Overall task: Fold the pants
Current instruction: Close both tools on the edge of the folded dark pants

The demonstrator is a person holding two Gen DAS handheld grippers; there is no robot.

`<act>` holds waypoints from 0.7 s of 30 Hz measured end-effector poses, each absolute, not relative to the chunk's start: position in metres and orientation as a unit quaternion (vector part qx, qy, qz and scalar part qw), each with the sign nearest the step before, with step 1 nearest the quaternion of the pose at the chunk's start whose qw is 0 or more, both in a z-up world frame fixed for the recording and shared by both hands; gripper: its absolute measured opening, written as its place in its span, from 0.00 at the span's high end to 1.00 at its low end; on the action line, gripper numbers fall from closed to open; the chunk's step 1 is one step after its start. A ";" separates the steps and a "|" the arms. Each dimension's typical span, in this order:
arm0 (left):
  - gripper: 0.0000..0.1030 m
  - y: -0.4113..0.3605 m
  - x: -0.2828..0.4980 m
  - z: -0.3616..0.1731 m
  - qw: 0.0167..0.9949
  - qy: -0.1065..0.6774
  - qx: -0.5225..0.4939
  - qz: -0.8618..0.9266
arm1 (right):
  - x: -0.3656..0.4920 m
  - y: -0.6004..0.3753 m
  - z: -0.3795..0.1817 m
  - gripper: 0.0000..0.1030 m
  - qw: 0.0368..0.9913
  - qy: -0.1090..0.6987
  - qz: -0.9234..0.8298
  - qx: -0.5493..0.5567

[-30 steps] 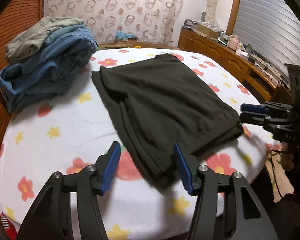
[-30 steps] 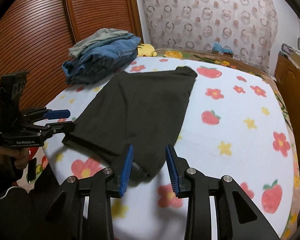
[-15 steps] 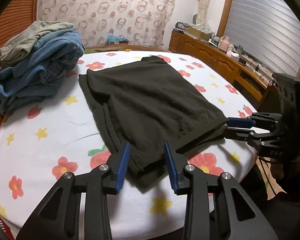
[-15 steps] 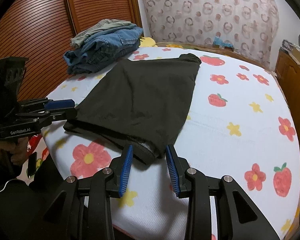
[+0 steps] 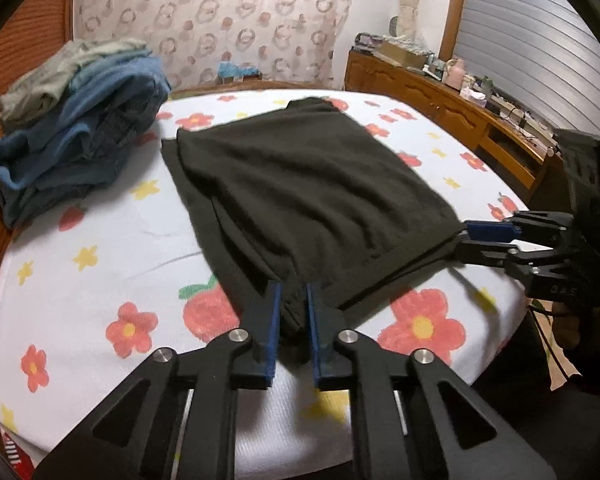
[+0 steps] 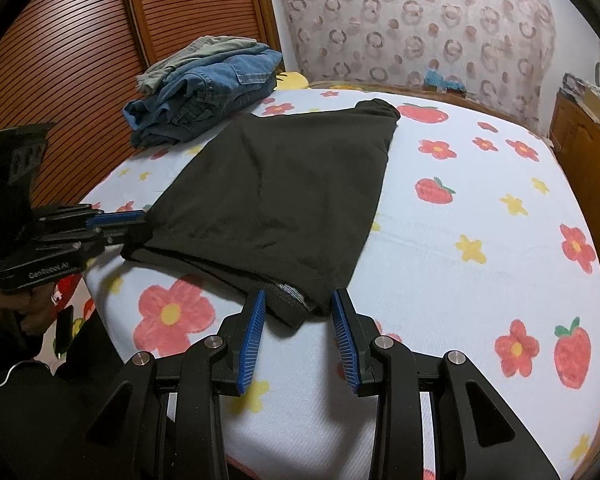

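Floral sheet [image 6: 440, 248], black pants [image 5: 300, 192], left tool [image 5: 292, 320] just clenched on hem, right tool [image 6: 298, 324] released

Bare flowered bedsheet [image 6: 480, 216] is lying open across the right half of the right-wrist frame, giving free passage. A stack of folded clothes [image 6: 208, 92] is occupying the upper left, just beside the black pants [image 6: 276, 196]. The slatted wardrobe doors [image 6: 80, 64] are closing off the left edge.
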State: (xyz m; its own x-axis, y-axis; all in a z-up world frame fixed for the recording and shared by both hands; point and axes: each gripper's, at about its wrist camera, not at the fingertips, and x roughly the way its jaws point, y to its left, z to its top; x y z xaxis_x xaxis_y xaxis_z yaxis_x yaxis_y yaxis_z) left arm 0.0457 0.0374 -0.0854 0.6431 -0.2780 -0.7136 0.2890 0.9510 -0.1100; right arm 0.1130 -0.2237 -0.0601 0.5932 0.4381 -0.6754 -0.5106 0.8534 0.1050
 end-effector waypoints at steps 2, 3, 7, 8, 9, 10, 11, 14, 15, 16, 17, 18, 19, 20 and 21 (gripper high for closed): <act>0.88 0.038 0.043 -0.078 0.909 0.385 0.005 -0.160 | 0.113 -0.224 -0.061 0.65 0.891 0.365 0.266 -0.050; 0.89 0.038 0.040 -0.073 0.911 0.379 0.004 -0.161 | 0.113 -0.225 -0.061 0.65 0.891 0.365 0.265 -0.050; 0.89 0.041 0.030 -0.058 0.915 0.369 0.004 -0.162 | 0.114 -0.225 -0.060 0.65 0.891 0.366 0.265 -0.047; 0.89 0.041 0.029 -0.057 0.915 0.370 0.006 -0.161 | 0.114 -0.225 -0.060 0.65 0.891 0.365 0.266 -0.046; 0.89 0.041 0.028 -0.058 0.914 0.373 0.007 -0.160 | 0.113 -0.225 -0.059 0.65 0.891 0.364 0.267 -0.045; 0.89 0.042 0.028 -0.061 0.912 0.378 0.008 -0.158 | 0.112 -0.226 -0.059 0.65 0.891 0.363 0.268 -0.046; 0.89 0.042 0.028 -0.064 0.911 0.383 0.010 -0.156 | 0.111 -0.226 -0.058 0.65 0.891 0.362 0.269 -0.046; 0.88 0.043 0.030 -0.079 0.904 0.402 0.011 -0.144 | 0.110 -0.225 -0.057 0.65 0.891 0.359 0.272 -0.047; 0.88 0.044 0.031 -0.083 0.902 0.407 0.010 -0.142 | 0.110 -0.225 -0.057 0.65 0.891 0.359 0.272 -0.048; 0.88 0.044 0.031 -0.086 0.901 0.411 0.008 -0.140 | 0.110 -0.224 -0.057 0.65 0.891 0.359 0.273 -0.049; 0.88 0.044 0.032 -0.088 0.900 0.413 0.007 -0.140 | 0.110 -0.224 -0.057 0.65 0.891 0.359 0.274 -0.050; 0.88 0.044 0.032 -0.089 0.900 0.413 0.005 -0.140 | 0.110 -0.223 -0.057 0.65 0.891 0.358 0.274 -0.052; 0.88 0.044 0.032 -0.089 0.900 0.412 0.005 -0.140 | 0.110 -0.223 -0.056 0.65 0.891 0.357 0.274 -0.053; 0.88 0.044 0.032 -0.088 0.901 0.411 0.005 -0.141 | 0.110 -0.223 -0.056 0.65 0.892 0.357 0.274 -0.053; 0.88 0.044 0.032 -0.087 0.901 0.410 0.004 -0.141 | 0.109 -0.223 -0.055 0.65 0.892 0.355 0.275 -0.052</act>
